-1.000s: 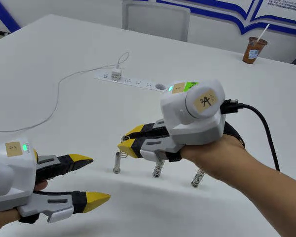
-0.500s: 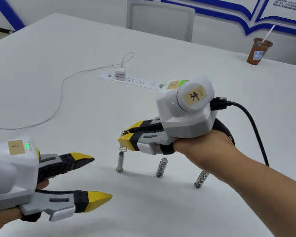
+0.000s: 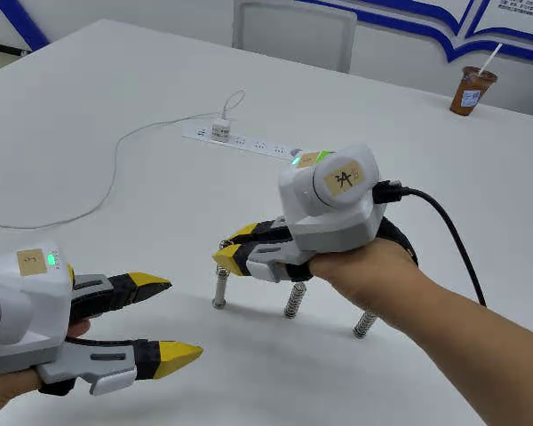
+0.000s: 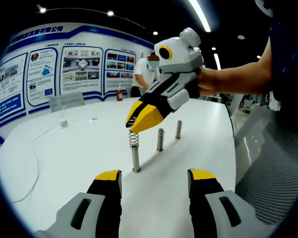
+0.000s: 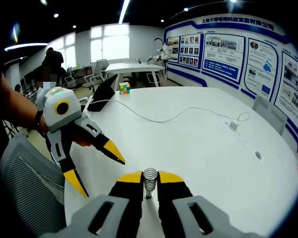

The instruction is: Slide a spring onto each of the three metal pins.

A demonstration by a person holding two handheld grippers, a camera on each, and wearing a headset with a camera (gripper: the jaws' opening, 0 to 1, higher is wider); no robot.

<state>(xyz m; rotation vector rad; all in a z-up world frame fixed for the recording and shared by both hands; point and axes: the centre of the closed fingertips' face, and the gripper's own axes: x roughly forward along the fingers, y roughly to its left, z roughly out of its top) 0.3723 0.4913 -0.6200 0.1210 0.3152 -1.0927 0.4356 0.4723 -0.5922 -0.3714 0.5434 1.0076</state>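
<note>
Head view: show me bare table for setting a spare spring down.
Bare: white tabletop between the white power strip and the three metal pins; also beyond the strip. Crowded: around the pins, under the right tool.

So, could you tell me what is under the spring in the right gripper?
A bare pin stands upright under the spring, on the table. The right gripper covers the spring's top.

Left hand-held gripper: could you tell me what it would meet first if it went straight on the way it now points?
Probably the nearest metal pin, ahead of the left hand-held gripper, topped by the spring held in the right hand-held gripper; depth is unclear.
</note>
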